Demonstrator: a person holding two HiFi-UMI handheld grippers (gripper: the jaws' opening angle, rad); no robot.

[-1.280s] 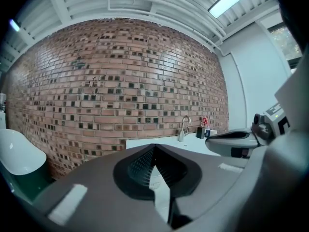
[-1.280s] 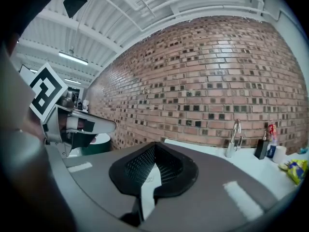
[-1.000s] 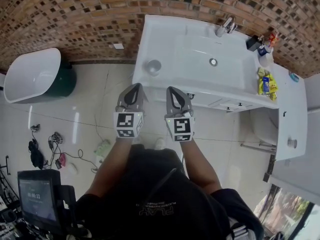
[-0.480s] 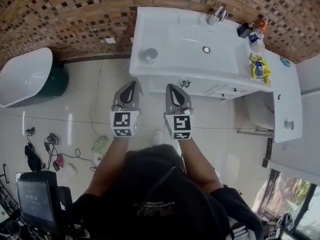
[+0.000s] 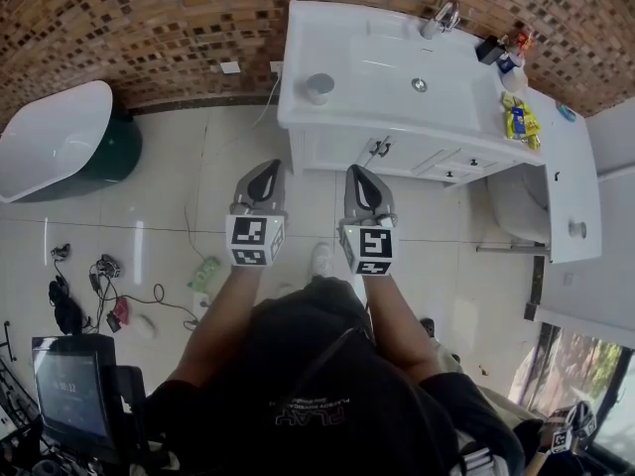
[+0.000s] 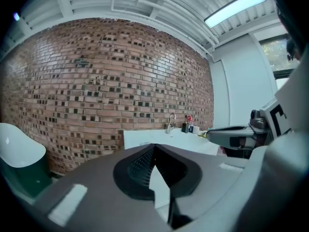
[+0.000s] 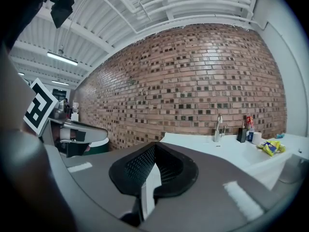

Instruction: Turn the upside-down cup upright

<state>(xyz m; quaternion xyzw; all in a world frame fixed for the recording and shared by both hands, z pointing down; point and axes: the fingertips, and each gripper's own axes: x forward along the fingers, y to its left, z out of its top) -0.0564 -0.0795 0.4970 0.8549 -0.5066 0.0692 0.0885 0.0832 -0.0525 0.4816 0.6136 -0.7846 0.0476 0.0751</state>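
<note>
The cup (image 5: 318,87) stands on the white surface (image 5: 332,38) at upper centre, well apart from the left gripper (image 5: 264,178) and right gripper (image 5: 360,181). Both have their jaws closed together and hold nothing. The cup seems light, stiff and smooth, so a grip across its side wall looks best.

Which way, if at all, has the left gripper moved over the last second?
Yes. The left gripper has drawn back from the vanity: before, it reached the vanity's front edge; now floor shows between them.

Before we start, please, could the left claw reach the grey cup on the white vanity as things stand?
Probably not yet: the left claw hangs shut over the floor, short of the grey cup; nothing blocks it.
</note>
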